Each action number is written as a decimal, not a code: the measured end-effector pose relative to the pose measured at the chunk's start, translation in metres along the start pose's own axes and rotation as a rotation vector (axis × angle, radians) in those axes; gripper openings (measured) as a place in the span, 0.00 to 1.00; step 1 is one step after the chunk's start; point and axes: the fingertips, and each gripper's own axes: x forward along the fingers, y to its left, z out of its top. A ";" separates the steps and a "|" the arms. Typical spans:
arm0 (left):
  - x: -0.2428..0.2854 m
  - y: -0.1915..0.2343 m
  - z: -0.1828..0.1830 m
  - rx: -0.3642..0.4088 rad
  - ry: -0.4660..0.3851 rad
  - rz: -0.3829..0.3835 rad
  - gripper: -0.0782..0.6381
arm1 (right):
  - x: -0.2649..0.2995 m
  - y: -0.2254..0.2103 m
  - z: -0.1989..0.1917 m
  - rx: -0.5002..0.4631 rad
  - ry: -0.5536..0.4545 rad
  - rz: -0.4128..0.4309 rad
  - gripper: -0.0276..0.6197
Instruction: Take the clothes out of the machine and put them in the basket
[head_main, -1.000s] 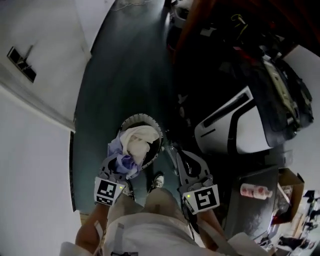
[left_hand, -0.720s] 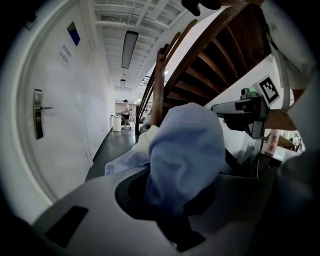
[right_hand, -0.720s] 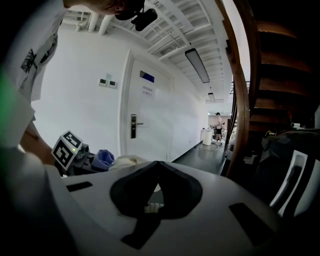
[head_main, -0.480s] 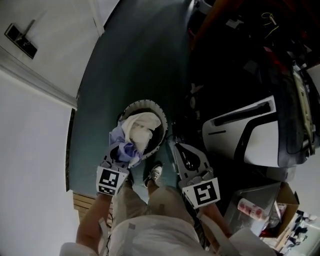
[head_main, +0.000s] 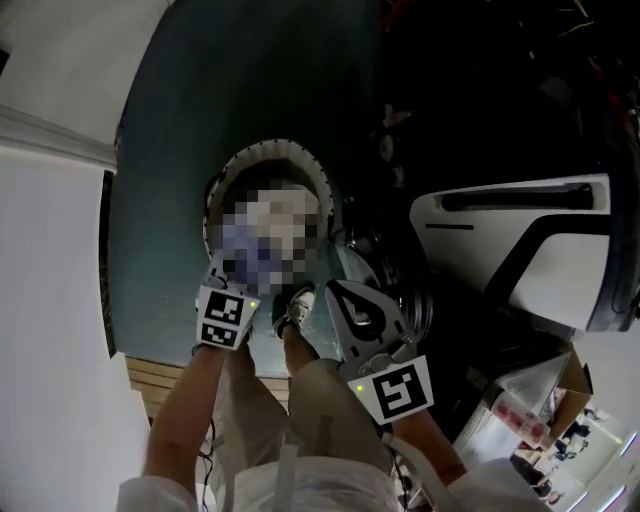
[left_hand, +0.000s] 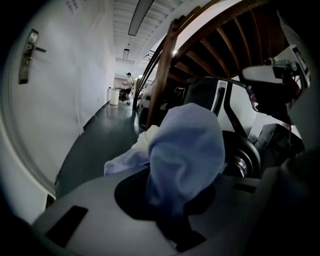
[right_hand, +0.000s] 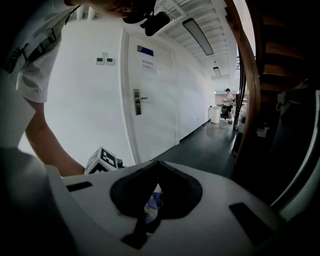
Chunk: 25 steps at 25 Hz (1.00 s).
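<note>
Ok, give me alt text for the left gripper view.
A light blue cloth, clamped in the left gripper, fills the middle. Behind it on the right stands a white washing machine; on the left, a white wall and a long corridor.

The basket (head_main: 272, 148), round with a pale slatted rim, stands on the dark floor at about 11 o'clock from the centre of the head view. Its load is too blurred from above to tell apart. A light blue garment (left_hand: 187, 145) is bunched and crumpled, clamped in the left gripper (left_hand: 172, 200), with a white piece (left_hand: 145, 136) just behind it at 10 o'clock. The machine (head_main: 500, 235), white with dark panels, stands at 3 o'clock of the basket. What looks like its round door (left_hand: 245, 157) is low on its front.
</note>
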 end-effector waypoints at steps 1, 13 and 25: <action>0.011 0.003 -0.012 -0.009 0.019 -0.003 0.21 | 0.006 0.002 -0.009 0.008 0.015 0.008 0.06; 0.113 0.012 -0.112 -0.003 0.298 -0.020 0.21 | 0.034 0.005 -0.056 0.082 0.082 0.078 0.06; 0.150 0.025 -0.168 0.017 0.481 -0.005 0.65 | 0.038 -0.010 -0.081 0.112 0.108 0.080 0.06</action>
